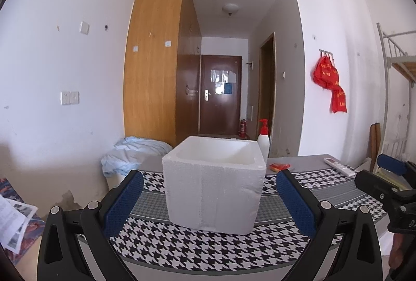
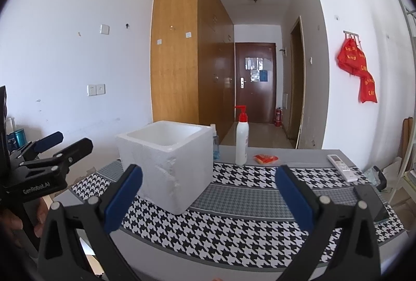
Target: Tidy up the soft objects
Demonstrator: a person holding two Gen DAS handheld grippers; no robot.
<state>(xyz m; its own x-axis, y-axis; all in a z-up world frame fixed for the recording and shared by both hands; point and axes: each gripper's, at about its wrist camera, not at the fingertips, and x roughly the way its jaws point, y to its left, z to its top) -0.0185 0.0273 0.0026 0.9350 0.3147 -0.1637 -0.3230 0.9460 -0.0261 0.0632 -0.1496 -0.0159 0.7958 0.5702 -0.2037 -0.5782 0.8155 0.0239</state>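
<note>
A white foam box (image 1: 214, 185) stands open-topped on the houndstooth table cloth (image 1: 197, 249); it also shows in the right wrist view (image 2: 169, 164). A small red soft packet (image 1: 279, 166) lies on the table behind it, also in the right wrist view (image 2: 265, 158). My left gripper (image 1: 209, 199) is open and empty, its blue pads (image 1: 124, 203) wide apart just in front of the box. My right gripper (image 2: 208, 194) is open and empty, to the right of the box. Each gripper shows at the edge of the other's view.
A white pump bottle with a red top (image 2: 241, 138) stands behind the box. A white remote (image 2: 342, 167) lies at the table's right. Crumpled light-blue fabric (image 1: 132, 153) lies beyond the table at left. A dark phone (image 2: 374, 203) lies near the right edge.
</note>
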